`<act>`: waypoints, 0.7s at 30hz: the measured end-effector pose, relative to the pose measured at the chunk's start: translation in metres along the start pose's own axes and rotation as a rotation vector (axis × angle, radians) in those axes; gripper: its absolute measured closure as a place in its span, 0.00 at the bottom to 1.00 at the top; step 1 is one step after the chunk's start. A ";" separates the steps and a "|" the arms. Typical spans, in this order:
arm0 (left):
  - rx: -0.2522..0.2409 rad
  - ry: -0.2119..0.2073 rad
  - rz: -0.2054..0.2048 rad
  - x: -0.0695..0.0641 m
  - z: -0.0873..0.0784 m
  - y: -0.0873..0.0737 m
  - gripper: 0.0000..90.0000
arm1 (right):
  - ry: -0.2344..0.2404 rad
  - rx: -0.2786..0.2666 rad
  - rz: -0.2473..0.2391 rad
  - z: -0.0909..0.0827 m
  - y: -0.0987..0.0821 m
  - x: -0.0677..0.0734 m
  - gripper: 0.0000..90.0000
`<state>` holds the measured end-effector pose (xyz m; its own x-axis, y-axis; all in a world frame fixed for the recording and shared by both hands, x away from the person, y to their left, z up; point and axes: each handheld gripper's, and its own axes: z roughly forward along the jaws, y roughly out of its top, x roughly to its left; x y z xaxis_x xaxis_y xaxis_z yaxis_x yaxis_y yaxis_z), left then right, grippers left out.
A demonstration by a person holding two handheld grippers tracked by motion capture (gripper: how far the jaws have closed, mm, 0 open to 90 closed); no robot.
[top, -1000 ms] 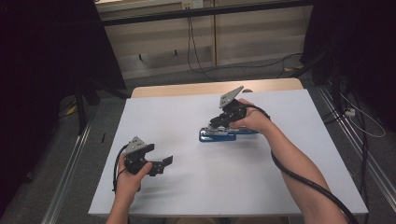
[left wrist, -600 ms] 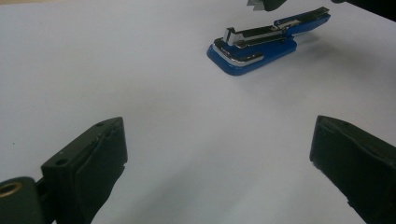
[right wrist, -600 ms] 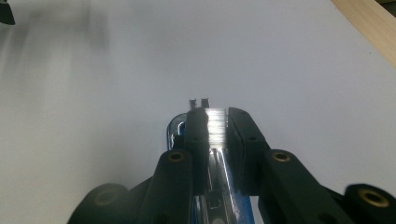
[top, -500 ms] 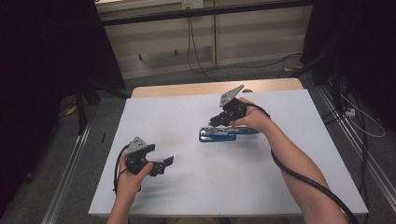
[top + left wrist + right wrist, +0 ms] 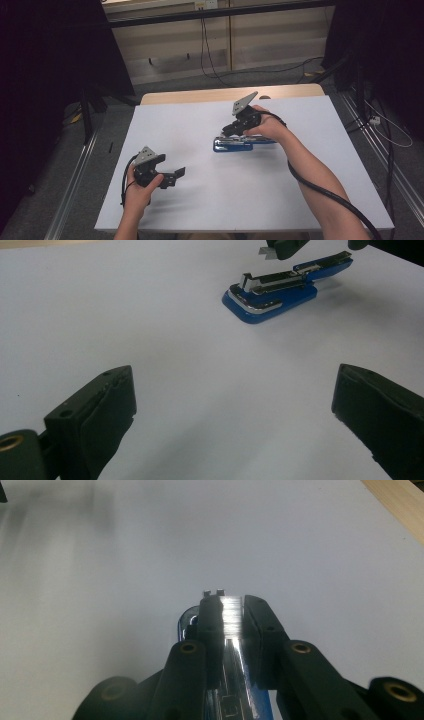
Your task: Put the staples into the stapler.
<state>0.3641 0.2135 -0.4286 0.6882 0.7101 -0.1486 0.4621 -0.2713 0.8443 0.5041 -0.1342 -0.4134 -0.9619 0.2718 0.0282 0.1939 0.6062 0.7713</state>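
A blue stapler (image 5: 235,145) lies on the white table (image 5: 210,210), its top arm swung up off the metal magazine (image 5: 272,282). My right gripper (image 5: 227,131) hovers just over it, jaws pointing down and left. In the right gripper view the right gripper (image 5: 230,602) is shut on a shiny metal strip (image 5: 231,617), probably staples, with the blue stapler's edge (image 5: 184,622) below. The strip's end (image 5: 265,251) also shows in the left gripper view. My left gripper (image 5: 175,175) rests low at the near left, open and holding nothing (image 5: 235,390), facing the stapler.
A bare wooden strip (image 5: 200,96) runs along the table's far edge. Metal rails (image 5: 75,185) flank the table on the floor, and cables (image 5: 385,130) lie at the right. A thick cable (image 5: 320,187) trails along the right forearm.
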 end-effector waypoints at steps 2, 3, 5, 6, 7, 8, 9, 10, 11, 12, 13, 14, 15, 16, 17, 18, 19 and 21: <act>0.001 0.000 0.001 0.000 0.000 0.000 0.05 | 0.003 0.001 -0.003 0.001 0.000 0.000 0.88; 0.001 0.000 -0.001 0.000 0.000 0.000 0.05 | 0.000 0.003 -0.002 0.001 0.001 0.000 0.88; 0.000 0.000 0.000 0.000 0.000 0.000 0.05 | 0.002 0.004 -0.001 0.002 0.001 0.000 0.88; 0.000 -0.001 0.002 0.000 0.000 0.000 0.05 | 0.004 0.005 -0.004 0.002 0.000 0.000 0.88; 0.000 -0.001 0.003 0.000 0.000 0.000 0.05 | 0.007 0.006 -0.006 0.003 0.000 0.000 0.88; -0.001 -0.002 0.000 -0.001 0.000 0.000 0.05 | 0.004 0.008 -0.006 0.004 0.000 0.000 0.88; 0.002 -0.003 0.004 -0.001 0.000 0.000 0.05 | 0.006 0.008 -0.005 0.004 0.000 0.000 0.88; 0.002 -0.004 0.004 -0.001 0.000 0.000 0.05 | 0.006 0.009 -0.005 0.005 0.000 0.000 0.88; 0.002 -0.003 0.003 -0.001 0.000 0.000 0.05 | 0.008 0.009 -0.004 0.006 -0.001 0.000 0.88; 0.002 -0.003 0.003 -0.001 0.000 0.000 0.05 | 0.011 0.011 -0.008 0.006 -0.001 0.000 0.88; 0.000 -0.003 0.002 0.000 0.000 0.000 0.05 | 0.014 0.011 -0.009 0.007 -0.001 0.000 0.88; 0.001 -0.001 0.004 0.000 0.000 0.000 0.05 | 0.016 0.013 -0.010 0.007 -0.001 0.000 0.88; 0.002 0.000 0.003 0.000 0.000 0.000 0.05 | 0.016 0.016 -0.011 0.008 -0.001 0.000 0.88; -0.001 -0.002 -0.001 0.000 0.000 0.000 0.05 | 0.017 0.018 -0.013 0.009 -0.002 0.000 0.88; -0.001 -0.003 0.000 0.000 0.000 0.000 0.05 | 0.018 0.022 -0.013 0.009 -0.002 -0.001 0.88; 0.001 -0.001 0.000 0.000 0.000 0.000 0.05 | 0.021 0.022 -0.015 0.010 -0.003 -0.001 0.88; 0.001 -0.002 0.000 0.000 0.000 0.000 0.05 | 0.024 0.021 -0.015 0.010 -0.003 -0.001 0.88; 0.001 -0.001 0.003 0.000 0.000 0.000 0.05 | 0.027 0.022 -0.018 0.011 -0.003 -0.001 0.88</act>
<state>0.3642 0.2135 -0.4284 0.6898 0.7090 -0.1467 0.4607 -0.2736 0.8443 0.5066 -0.1282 -0.4231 -0.9701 0.2406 0.0320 0.1804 0.6270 0.7579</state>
